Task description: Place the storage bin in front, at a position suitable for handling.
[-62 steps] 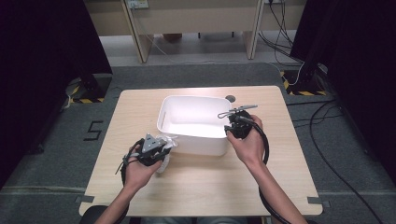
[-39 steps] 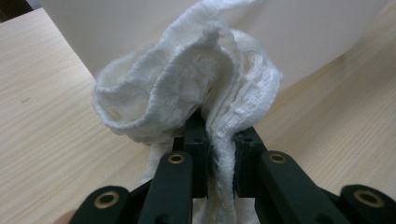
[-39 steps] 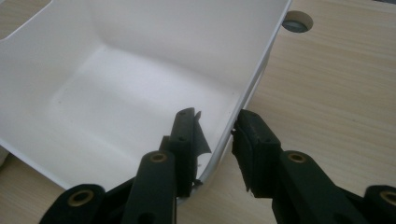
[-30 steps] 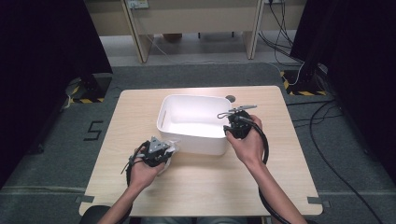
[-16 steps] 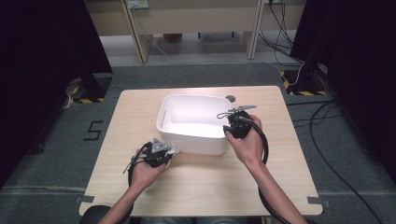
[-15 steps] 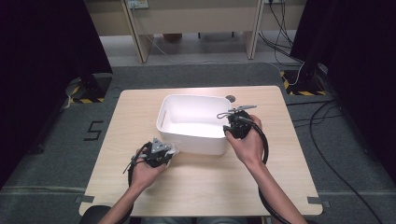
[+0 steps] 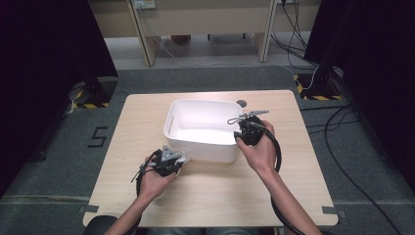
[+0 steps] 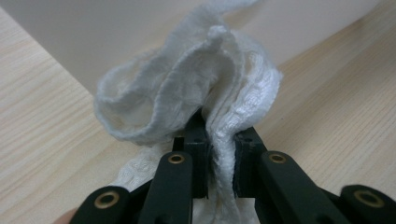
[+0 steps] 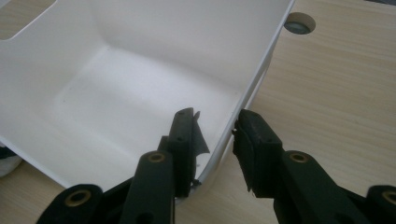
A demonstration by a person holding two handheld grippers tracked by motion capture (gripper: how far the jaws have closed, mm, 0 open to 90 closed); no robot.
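A white plastic tub stands in the middle of the wooden table, and its inside is bare. My left gripper rests low at the tub's near left corner, shut on a crumpled white cloth. In the left gripper view the cloth bunches up above my left gripper, pinched between the two pads. My right gripper is at the tub's right wall near the front corner. Seen from the right gripper view, my right gripper straddles that tub wall, one jaw inside and one outside, closed on it.
A round cable hole lies in the tabletop just behind the tub, and it appears again as the hole past the tub's rim. Bare wood stretches to the near edge. Cables lie on the floor to the right; dark curtains flank the table.
My left gripper has sunk slightly toward the table beside the tub with the cloth still in it. The right gripper and the tub have stayed put.
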